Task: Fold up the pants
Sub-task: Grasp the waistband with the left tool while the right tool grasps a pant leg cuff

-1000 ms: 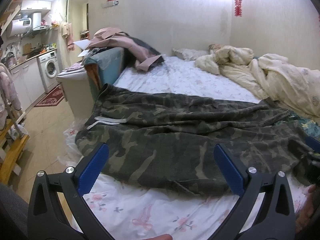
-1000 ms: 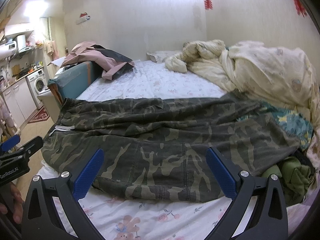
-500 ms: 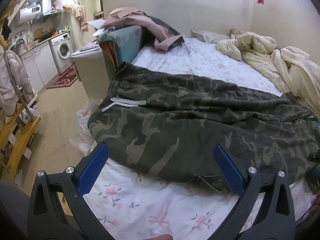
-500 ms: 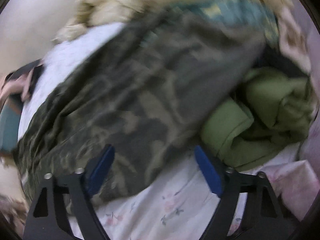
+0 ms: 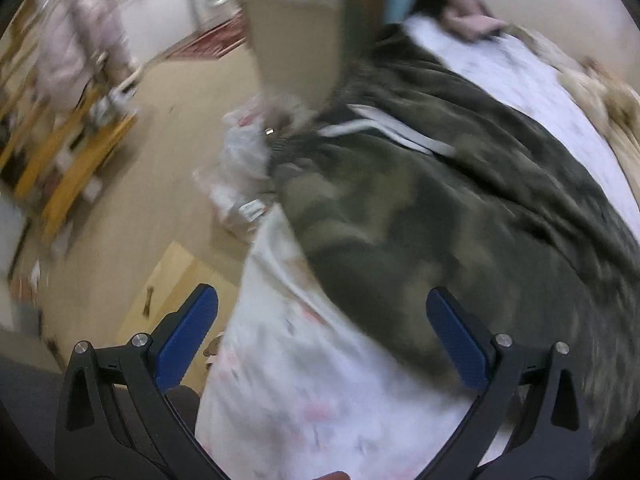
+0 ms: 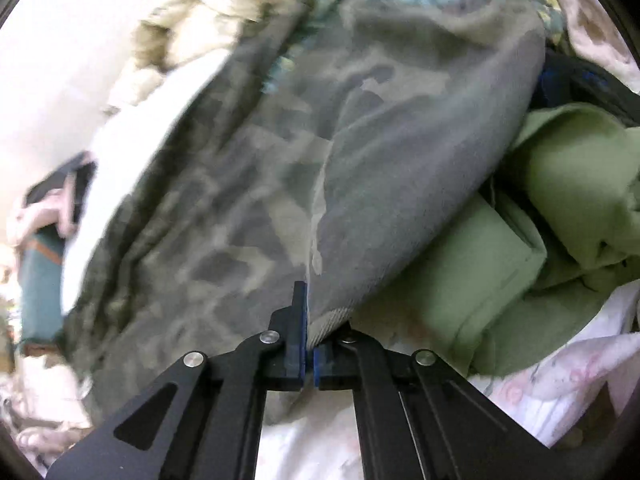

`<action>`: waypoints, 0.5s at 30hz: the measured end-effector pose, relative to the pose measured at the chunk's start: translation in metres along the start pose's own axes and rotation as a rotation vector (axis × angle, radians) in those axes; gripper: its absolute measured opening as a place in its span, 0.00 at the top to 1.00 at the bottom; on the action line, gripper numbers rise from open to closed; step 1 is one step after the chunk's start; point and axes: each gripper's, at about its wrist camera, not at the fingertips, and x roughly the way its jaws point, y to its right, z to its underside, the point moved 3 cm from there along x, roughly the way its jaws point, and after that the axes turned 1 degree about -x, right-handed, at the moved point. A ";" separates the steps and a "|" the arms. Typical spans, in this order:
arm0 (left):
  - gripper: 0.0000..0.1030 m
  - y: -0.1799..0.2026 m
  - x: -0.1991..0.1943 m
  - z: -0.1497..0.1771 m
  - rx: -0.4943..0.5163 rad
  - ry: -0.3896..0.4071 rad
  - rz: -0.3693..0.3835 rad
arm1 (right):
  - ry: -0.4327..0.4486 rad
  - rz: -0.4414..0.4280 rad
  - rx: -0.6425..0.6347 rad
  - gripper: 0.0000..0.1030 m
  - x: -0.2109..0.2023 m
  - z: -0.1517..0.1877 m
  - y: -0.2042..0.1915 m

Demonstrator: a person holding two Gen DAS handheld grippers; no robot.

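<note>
Camouflage pants [image 5: 460,216] lie spread across a bed with a white floral sheet [image 5: 304,392]. Their white drawstring [image 5: 384,128] shows near the waistband at the bed's left edge. My left gripper [image 5: 322,336] is open above the sheet by the waist end, with nothing between its blue pads [image 5: 188,332]. In the right wrist view the pants [image 6: 280,168] fill the middle, and my right gripper [image 6: 310,344] is shut on the ribbed cuff [image 6: 328,320] of a leg. The view is blurred by motion.
Green folded clothes [image 6: 520,248] lie right beside the held cuff. A cream quilt [image 6: 192,20] is heaped at the far side. Left of the bed are a beige cabinet [image 5: 296,40], plastic bags [image 5: 240,168], a wooden rack [image 5: 76,152] and open floor.
The right gripper swung down to the leg end and its jaws shut on the cuff. The left gripper dropped and swung toward the waist corner at the bed's left edge, still open.
</note>
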 end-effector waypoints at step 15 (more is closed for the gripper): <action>0.99 -0.004 0.109 -0.050 -0.162 -0.127 0.128 | 0.090 -0.010 -0.051 1.00 -0.015 -0.007 -0.015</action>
